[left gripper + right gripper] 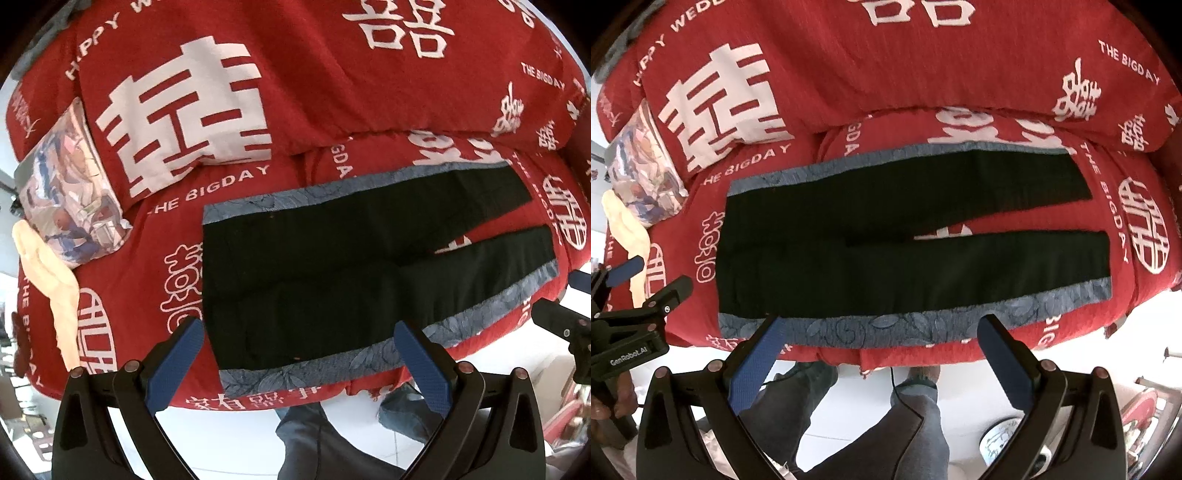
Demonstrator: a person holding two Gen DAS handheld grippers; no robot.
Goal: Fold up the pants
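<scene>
Pants [354, 273] lie flat and unfolded on the red bedspread [295, 74], across the middle of both frames, with both grippers hovering wide apart and holding nothing.

Judging from the layout, the first fold is lengthwise, so each gripper should pinch the blue-trimmed near edge [905, 325] at the bottom of the pants, one near the waist at the left, one near the cuff at the right, and carry it evenly onto the far leg. The left gripper [299, 354] and right gripper [882, 343] both sit just off that edge. Black cloth hides seams and creases; whether the fingers touch the trim is unclear. A patterned pillow [70, 184] sits at the left.
</scene>
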